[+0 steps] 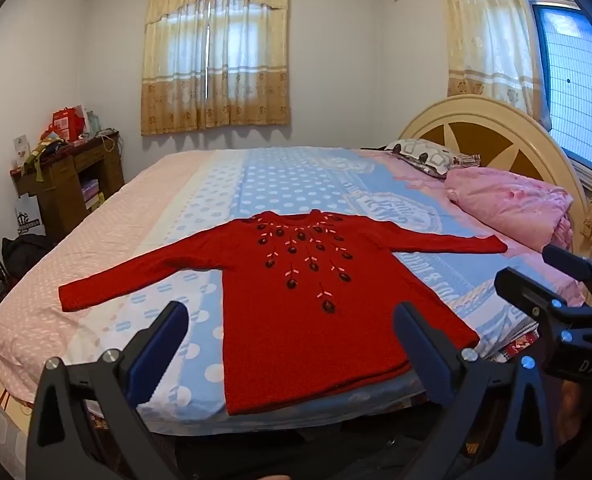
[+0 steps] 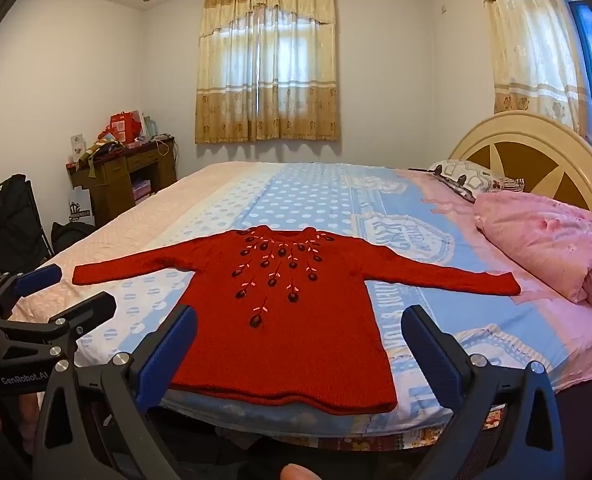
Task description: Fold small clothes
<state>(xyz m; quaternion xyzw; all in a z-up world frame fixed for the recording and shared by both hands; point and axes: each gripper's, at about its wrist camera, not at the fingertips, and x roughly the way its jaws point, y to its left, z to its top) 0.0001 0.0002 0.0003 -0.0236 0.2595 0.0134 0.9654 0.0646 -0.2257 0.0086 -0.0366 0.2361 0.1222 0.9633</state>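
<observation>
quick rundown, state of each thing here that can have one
red sweater: spread flat, front up, both sleeves out, unfolded
left gripper: open, empty, short of the sweater's hem
right gripper: open, empty, short of the hem
pink quilt: bundled by the headboard
patterned pillow: lying flat at the bed's head
far window curtains: drawn shut

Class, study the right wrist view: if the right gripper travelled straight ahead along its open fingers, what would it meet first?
Most likely the red sweater lying flat on the bed: the right gripper frames its lower body near the hem. Depth is unclear, so it may hover short of the fabric.
</observation>
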